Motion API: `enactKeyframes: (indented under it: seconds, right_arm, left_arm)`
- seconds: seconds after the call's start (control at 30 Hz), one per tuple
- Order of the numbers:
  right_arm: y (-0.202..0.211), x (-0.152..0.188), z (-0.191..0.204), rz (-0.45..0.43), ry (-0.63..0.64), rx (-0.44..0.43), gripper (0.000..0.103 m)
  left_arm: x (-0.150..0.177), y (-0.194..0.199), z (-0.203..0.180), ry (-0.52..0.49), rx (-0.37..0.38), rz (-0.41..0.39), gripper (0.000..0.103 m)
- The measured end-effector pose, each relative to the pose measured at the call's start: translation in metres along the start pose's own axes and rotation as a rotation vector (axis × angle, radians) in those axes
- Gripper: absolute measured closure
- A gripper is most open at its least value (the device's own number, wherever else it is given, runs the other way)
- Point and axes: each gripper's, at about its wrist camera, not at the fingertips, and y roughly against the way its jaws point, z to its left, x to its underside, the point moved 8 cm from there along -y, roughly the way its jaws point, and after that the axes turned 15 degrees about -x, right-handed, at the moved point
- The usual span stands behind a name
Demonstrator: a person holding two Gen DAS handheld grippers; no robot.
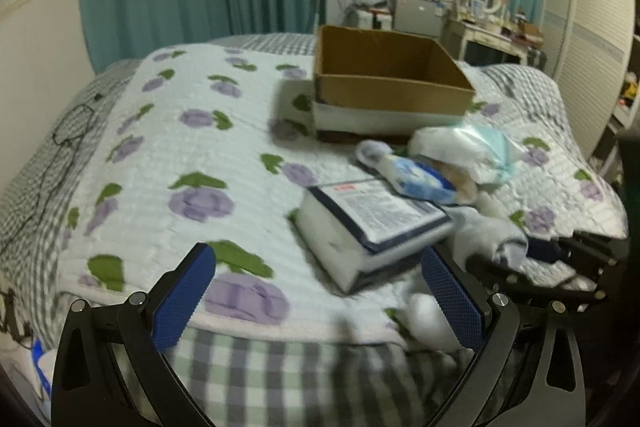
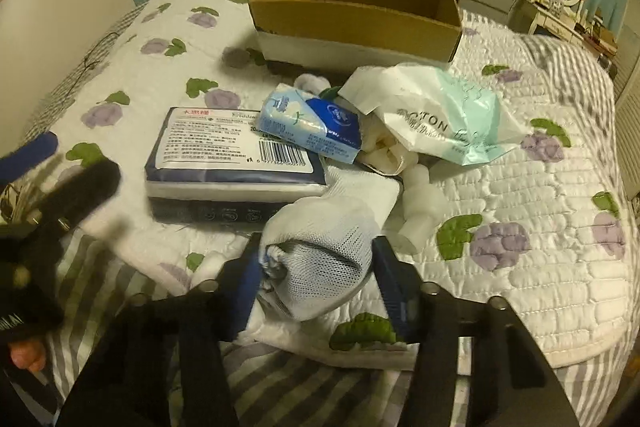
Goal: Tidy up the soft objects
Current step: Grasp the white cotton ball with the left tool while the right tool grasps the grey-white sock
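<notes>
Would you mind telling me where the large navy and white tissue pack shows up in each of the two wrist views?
Left wrist view: the tissue pack lies right of centre on the floral quilt, just ahead of the open left gripper.
Right wrist view: the tissue pack lies left of centre, behind the mesh sock that the right gripper is clamped on.
Shared landmark: the cardboard box stands behind the pack in both.

"OTON" on crumpled plastic bag [image 2: 452, 115]
</notes>
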Motion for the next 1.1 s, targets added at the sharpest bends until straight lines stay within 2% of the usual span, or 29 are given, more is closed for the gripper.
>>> enactKeyframes:
  seconds: [0.13,0.3,0.4,0.5,0.6,0.67,0.73,0.87,1.1]
  right_arm:
    - [0.033,0.000,0.002,-0.055,0.011,-0.020,0.060]
    - [0.067,-0.006,-0.006,-0.109,0.041,0.051,0.060]
    - [0.080,-0.003,-0.014,-0.127,0.033,0.063,0.060]
    - [0.084,0.000,-0.023,-0.131,0.018,0.078,0.060]
    - [0.083,0.002,-0.029,-0.134,0.005,0.076,0.060]
    - [0.082,0.003,-0.030,-0.134,0.003,0.073,0.060]
    - [0.082,0.004,-0.031,-0.135,0.003,0.068,0.060]
    - [0.080,0.005,-0.032,-0.134,-0.002,0.065,0.060]
    - [0.089,0.001,-0.024,-0.152,0.020,0.064,0.060]
  left_arm:
    - [0.008,0.007,-0.018,-0.022,0.046,0.023,0.001]
    - [0.024,0.011,-0.049,-0.068,0.125,0.067,0.004]
    - [0.037,0.010,-0.071,-0.113,0.175,0.104,0.007]
    - [0.048,0.006,-0.086,-0.148,0.197,0.128,0.015]
    - [0.053,-0.006,-0.091,-0.161,0.182,0.156,0.026]
    - [0.055,-0.012,-0.092,-0.157,0.178,0.170,0.044]
    - [0.055,-0.015,-0.090,-0.147,0.193,0.185,0.055]
    - [0.053,-0.012,-0.087,-0.136,0.203,0.167,0.065]
    - [0.028,0.017,-0.077,-0.134,0.223,0.087,0.069]
